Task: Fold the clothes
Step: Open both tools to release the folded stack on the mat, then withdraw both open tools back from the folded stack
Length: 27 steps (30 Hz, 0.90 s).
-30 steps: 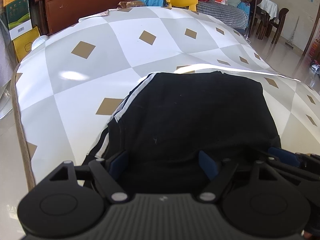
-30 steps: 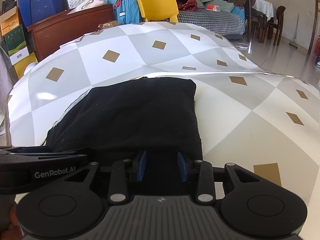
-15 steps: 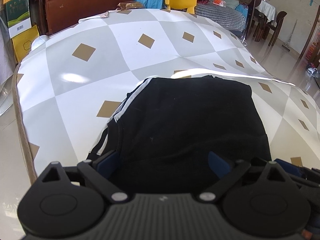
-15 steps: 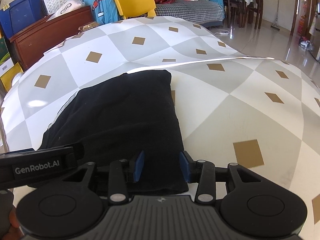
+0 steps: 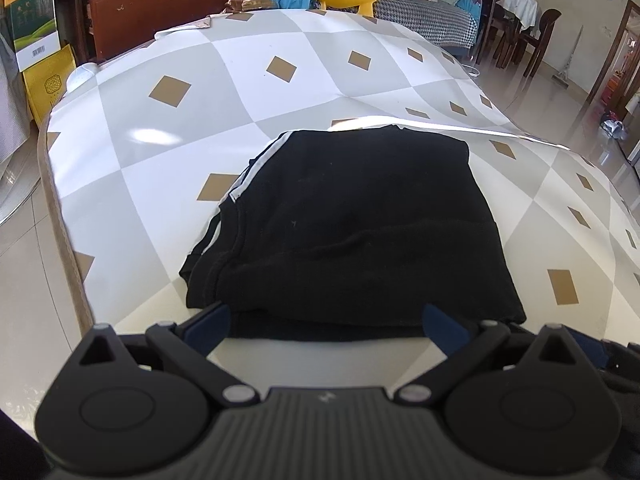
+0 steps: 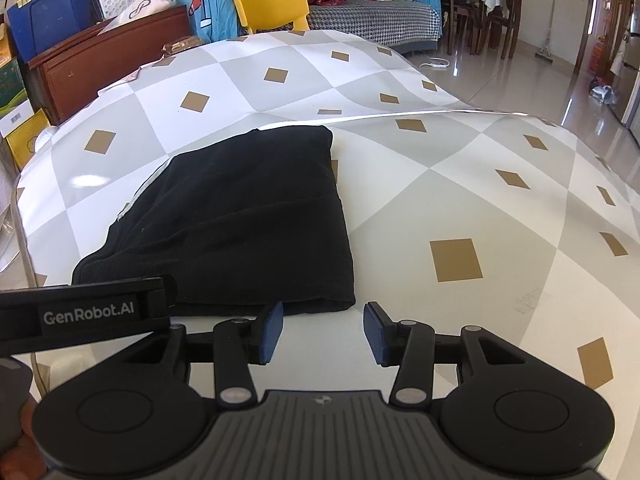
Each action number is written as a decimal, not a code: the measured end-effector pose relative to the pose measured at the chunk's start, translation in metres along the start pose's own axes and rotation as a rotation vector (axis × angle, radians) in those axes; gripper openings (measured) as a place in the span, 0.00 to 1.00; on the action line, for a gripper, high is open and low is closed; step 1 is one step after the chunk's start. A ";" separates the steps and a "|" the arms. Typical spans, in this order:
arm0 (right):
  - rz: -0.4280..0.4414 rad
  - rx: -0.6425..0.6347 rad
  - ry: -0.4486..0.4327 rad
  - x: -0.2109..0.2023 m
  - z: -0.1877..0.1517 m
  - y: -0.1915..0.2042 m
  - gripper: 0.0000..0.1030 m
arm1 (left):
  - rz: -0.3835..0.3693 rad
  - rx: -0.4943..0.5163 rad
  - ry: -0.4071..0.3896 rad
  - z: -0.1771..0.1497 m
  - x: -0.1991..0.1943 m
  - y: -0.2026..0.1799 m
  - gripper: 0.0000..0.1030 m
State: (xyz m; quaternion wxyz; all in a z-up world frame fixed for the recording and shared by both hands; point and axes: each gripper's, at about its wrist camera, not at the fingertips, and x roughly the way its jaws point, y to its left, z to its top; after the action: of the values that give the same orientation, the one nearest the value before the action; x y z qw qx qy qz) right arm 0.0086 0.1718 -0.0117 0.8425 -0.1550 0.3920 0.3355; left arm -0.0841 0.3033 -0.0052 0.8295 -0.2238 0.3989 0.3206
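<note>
Both grippers are backing off: the left gripper [image 5: 326, 326] and right gripper [image 6: 323, 330] jaws have just been opening, now apart and empty, with the folded black garment [image 5: 352, 232] lying just ahead of them on the bench [image 5: 160, 128].

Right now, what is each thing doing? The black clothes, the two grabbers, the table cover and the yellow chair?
Black garment: folded, lying flat on the table, held by nothing.
Left gripper: open wide, jaws just been opening, nothing pinched between them.
Right gripper: open, jaws just been opening, gap bare, garment edge just beyond it.
Table cover: spread out, creased ridge across it.
Yellow chair: upright behind the table, seat hidden.
</note>
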 end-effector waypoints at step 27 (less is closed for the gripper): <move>-0.046 0.041 0.057 -0.052 -0.005 -0.004 0.43 | 0.025 -0.014 0.018 -0.025 -0.047 0.005 1.00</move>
State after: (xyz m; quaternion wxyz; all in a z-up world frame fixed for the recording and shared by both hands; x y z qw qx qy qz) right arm -0.0160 0.1429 0.0247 0.8413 -0.1561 0.4191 0.3036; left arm -0.1226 0.2742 0.0171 0.8202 -0.2273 0.4070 0.3316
